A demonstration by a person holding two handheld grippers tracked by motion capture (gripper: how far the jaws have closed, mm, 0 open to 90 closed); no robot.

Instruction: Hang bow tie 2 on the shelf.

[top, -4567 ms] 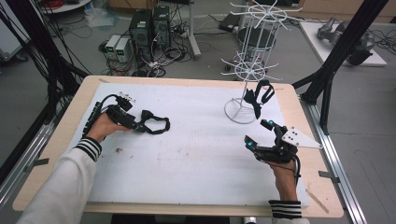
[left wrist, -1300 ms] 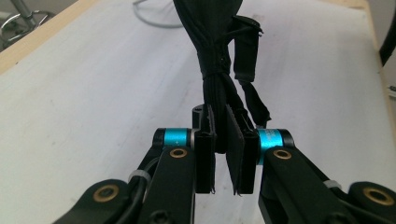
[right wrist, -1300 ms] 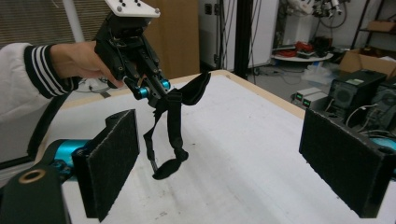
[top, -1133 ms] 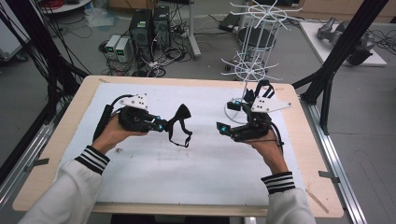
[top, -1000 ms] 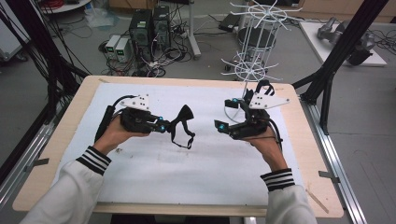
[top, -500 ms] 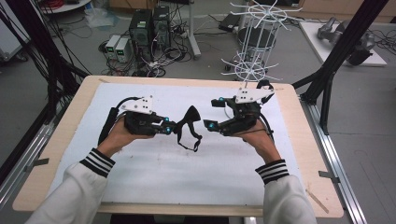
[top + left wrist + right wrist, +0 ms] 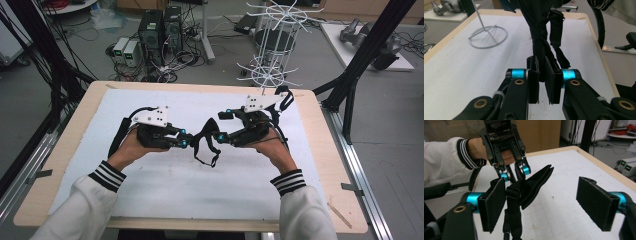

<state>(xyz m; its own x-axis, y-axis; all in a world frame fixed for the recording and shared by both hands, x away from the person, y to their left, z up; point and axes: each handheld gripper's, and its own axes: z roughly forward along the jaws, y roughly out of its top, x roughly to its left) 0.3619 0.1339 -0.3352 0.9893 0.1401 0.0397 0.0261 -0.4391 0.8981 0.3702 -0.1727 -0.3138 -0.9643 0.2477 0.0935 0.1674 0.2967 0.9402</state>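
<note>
White table, wire rack at its far edge. Black strap hangs mid-table, pinched by left gripper. Right gripper jaws have just been closing but stand wide, strap between them, pads not pressing it. Risk: right gripper closes off-centre, catches only a fold, strap slips. No readable writing.

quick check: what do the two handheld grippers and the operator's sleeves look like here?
Both are black linkage frames. The left gripper has flat black pads, blue collars behind them, brass-coloured pivot pins and a white cable tie. The right gripper has blue collars and fuzzy black rectangular pads. Each carries a grey three-cornered plate with small dark holes and trails a black cable. Sleeves are white with black-striped cuffs.
</note>
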